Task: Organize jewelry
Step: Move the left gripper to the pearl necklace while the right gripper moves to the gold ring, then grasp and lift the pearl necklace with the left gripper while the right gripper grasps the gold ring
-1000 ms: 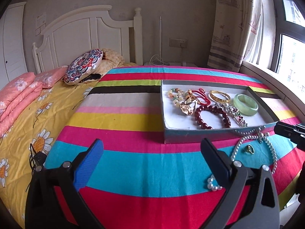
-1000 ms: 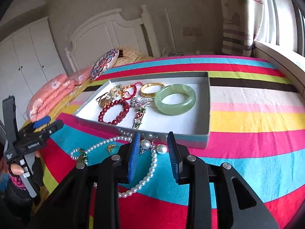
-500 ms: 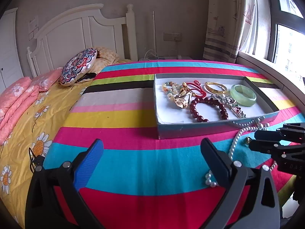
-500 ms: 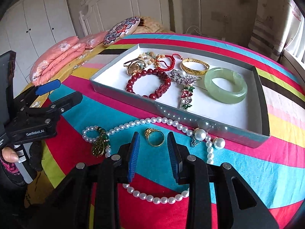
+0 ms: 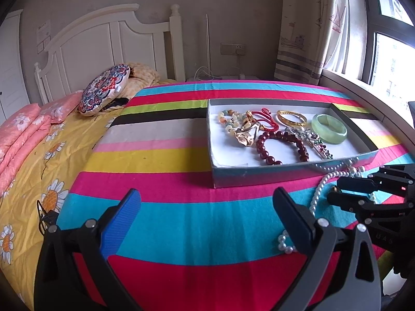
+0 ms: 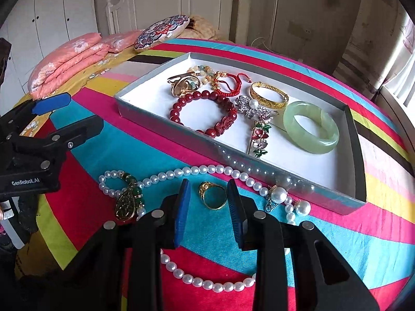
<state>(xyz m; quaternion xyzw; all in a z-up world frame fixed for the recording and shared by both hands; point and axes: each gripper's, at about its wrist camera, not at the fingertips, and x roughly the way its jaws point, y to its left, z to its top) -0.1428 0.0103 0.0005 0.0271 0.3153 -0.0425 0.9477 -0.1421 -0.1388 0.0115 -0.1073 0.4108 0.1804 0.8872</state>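
A gold ring [image 6: 212, 198] lies on the striped bedspread inside the loop of a pearl necklace [image 6: 207, 168]. My right gripper [image 6: 208, 190] straddles the ring with its blue pads on either side; its jaws are closing, and a gap still shows at the left pad. The grey tray [image 6: 145, 116] behind holds a red bead bracelet [image 6: 205, 114], a gold bangle [image 6: 268, 96], a jade bangle [image 6: 311, 127] and a brooch [image 6: 256, 111]. My left gripper [image 5: 207, 207] hovers wide open over bare bedspread, left of the right gripper [image 5: 337, 191] and in front of the tray [image 5: 259, 176].
A green pendant on a small pearl loop [image 6: 126, 204] and pearl earrings [image 6: 278, 195] lie beside the ring. Pink folded quilts [image 5: 23, 132] and a patterned cushion [image 5: 103, 93] sit toward the headboard. A window ledge [image 5: 363, 88] runs along the right.
My right gripper has swung left and down from the pearl earrings to the ring, and its jaws have narrowed around it. The left gripper has stayed nearly still.
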